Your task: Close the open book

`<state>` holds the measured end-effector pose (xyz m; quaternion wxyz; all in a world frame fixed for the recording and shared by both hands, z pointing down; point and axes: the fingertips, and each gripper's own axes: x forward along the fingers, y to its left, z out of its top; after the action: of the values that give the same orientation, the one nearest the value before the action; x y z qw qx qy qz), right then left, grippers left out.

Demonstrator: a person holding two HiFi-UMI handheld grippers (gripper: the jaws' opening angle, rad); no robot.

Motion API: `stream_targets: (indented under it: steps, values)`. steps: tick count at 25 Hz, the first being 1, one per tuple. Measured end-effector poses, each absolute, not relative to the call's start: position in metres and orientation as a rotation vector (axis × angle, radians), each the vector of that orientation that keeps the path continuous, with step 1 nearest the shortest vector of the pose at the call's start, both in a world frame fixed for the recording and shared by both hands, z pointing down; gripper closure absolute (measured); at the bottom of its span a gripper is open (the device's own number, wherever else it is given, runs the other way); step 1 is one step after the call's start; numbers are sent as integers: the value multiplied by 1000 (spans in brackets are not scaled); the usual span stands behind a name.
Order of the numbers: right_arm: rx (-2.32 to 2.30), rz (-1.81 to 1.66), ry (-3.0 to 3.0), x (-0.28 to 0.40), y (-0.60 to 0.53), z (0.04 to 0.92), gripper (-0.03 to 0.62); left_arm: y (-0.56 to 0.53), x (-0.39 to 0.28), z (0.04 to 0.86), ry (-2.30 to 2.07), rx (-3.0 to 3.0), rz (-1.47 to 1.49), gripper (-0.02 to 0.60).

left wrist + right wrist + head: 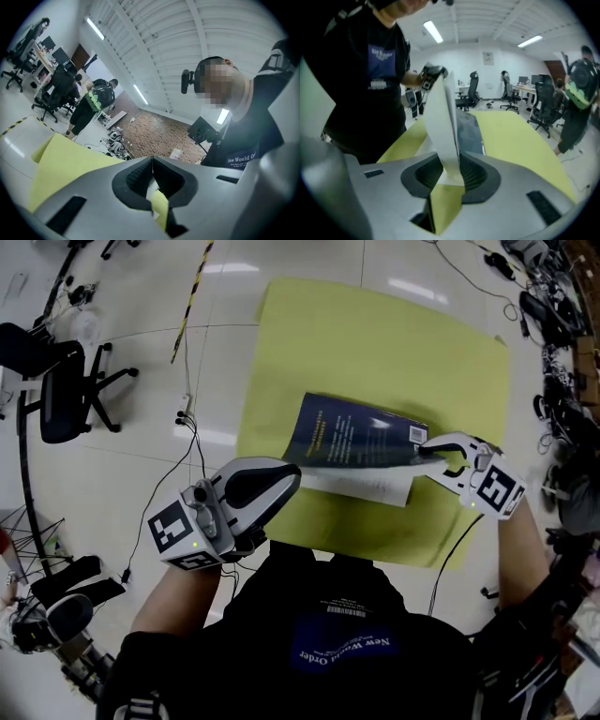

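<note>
Book [361,435] half-shut on a yellow-green mat [394,343]: in the head view its dark blue cover stands raised over the white pages [361,486], and the right gripper [428,454] bites the cover's outer edge at its tips, so the volume stretches away ahead of those jaws. The left gripper [286,482] hovers apart from the book, which lies just beyond and to the far side of its tips.

From the left gripper view, the left gripper [152,161] has its two dark pads meeting at the tips with nothing clamped between them. The mat [65,164] spreads out beyond the tips and off to the left of them. A person with a green and black backpack [91,105] stands far ahead, near an office chair [51,91].

From the right gripper view, the right gripper [452,171] is closed onto the book: a white leaf [445,122] rises upright from between the ribbed pads, which press on it from both sides, with the dark cover [468,133] just behind it. The mat [520,136] runs on ahead and to the right of the jaws, and office chairs [474,89] stand well beyond.
</note>
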<state>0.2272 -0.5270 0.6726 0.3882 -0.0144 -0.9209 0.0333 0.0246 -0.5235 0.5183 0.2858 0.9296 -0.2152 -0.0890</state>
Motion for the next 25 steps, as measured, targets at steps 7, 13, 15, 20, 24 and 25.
stream_targets:
  steps: [7,13,15,20,24,25]
  values:
    - [-239,-301,-1885,226,-480,727,317,-518,21,517,-579,2453,-236,574]
    - [-280,-168,-1883,221,-471,710,284,-518,13,494,-585,2481,-229,574]
    - [-225,-88,-1969,216,-471,685,284,-519,9,480,-595,2499,-237,574]
    - [54,216,-2433,190,-486,561,286,-519,-3,435,-634,2540,-274,574]
    - [406,389,-2812,192,-511,444,296,-526,-10,396,-705,2579,-304,574]
    - [504,425,-2883,197,-515,419,346,-529,-13,385,-731,2585,-314,574]
